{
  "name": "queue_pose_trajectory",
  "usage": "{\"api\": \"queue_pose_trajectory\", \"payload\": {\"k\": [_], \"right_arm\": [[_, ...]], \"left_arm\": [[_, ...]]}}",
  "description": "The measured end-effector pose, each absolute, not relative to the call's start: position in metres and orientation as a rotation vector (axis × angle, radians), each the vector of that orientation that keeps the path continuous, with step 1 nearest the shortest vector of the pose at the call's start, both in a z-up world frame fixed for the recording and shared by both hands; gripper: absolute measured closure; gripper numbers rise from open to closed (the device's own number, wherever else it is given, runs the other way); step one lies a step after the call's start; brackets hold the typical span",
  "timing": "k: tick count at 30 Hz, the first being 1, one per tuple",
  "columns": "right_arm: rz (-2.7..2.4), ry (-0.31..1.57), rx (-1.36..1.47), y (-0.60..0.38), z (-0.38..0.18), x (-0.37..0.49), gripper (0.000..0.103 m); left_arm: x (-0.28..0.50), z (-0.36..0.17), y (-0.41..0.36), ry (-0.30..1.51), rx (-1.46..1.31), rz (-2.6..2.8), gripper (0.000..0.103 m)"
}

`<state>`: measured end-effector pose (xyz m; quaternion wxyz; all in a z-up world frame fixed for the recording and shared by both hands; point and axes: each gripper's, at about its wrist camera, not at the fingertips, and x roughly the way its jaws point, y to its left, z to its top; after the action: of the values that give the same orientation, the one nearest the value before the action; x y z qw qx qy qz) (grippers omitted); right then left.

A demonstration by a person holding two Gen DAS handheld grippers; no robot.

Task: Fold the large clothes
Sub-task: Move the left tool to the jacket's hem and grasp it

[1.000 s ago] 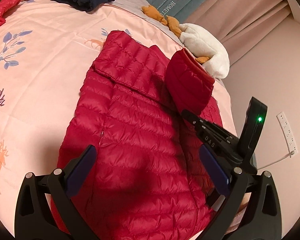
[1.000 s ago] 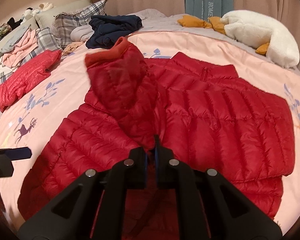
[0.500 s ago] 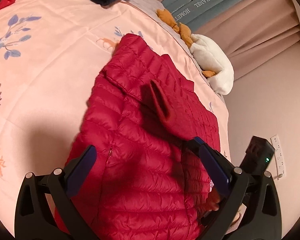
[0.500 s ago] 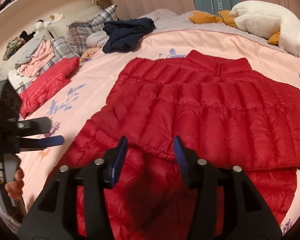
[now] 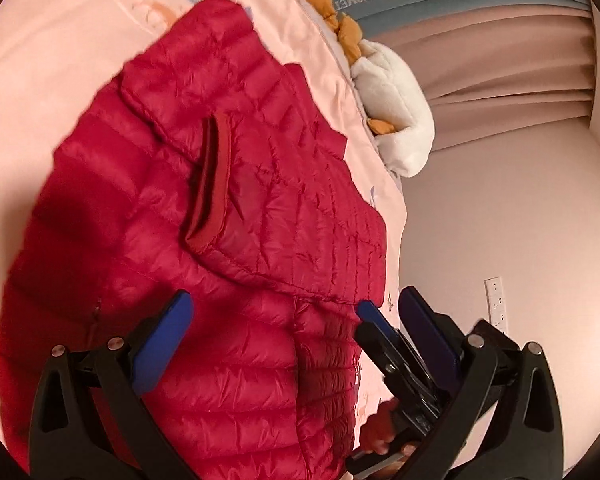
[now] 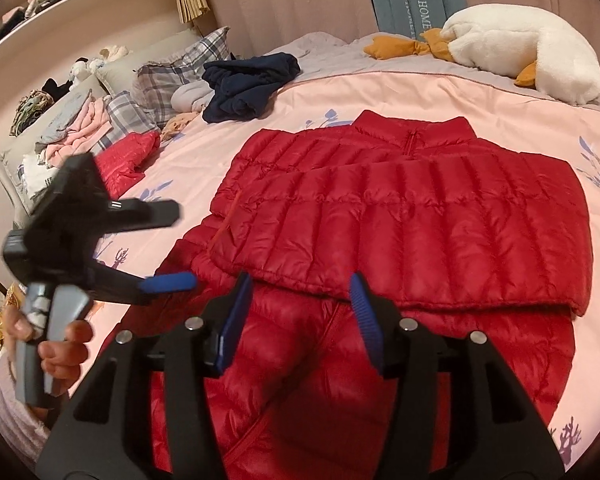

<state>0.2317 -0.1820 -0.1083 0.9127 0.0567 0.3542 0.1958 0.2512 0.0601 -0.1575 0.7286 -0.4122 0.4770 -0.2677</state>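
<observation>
A red quilted down jacket (image 6: 400, 220) lies front-up on the pink bedspread (image 6: 380, 88). One sleeve is folded flat across its chest, with the dark red cuff (image 5: 212, 184) resting on the body. My right gripper (image 6: 300, 312) hovers open over the lower front near the zip, with nothing between its blue pads. My left gripper (image 5: 296, 320) is open above the jacket's lower body, holding nothing. It also shows in the right wrist view, left gripper (image 6: 184, 246), held by a hand beside the jacket's left edge.
A navy garment (image 6: 248, 84) lies bunched at the back. A white plush goose (image 6: 520, 48) rests at the far right edge. Plaid pillows (image 6: 176, 76), a folded red jacket (image 6: 124, 160) and piled clothes sit at the left. A wall socket (image 5: 496, 304) shows beyond the bed edge.
My right gripper let go of the lifted sleeve, opened and drew back; the sleeve now lies flat across the chest. My left gripper rolled and came lower over the jacket.
</observation>
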Motion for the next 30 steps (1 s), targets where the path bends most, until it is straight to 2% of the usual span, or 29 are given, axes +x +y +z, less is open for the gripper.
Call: {"api": "queue_pose_trajectory", "payload": {"k": [6,30], "right_arm": [[0.407,0.717,0.142,-0.189,-0.106,0.226,0.05],[0.406,0.729,0.144,-0.189,-0.115,0.228,0.05]], "left_arm": [[0.26,-0.179,0.054,1.098,-0.953,-0.582,0.001],[0.293,-0.176,0.034,1.073,-0.899,-0.559,0.001]]}}
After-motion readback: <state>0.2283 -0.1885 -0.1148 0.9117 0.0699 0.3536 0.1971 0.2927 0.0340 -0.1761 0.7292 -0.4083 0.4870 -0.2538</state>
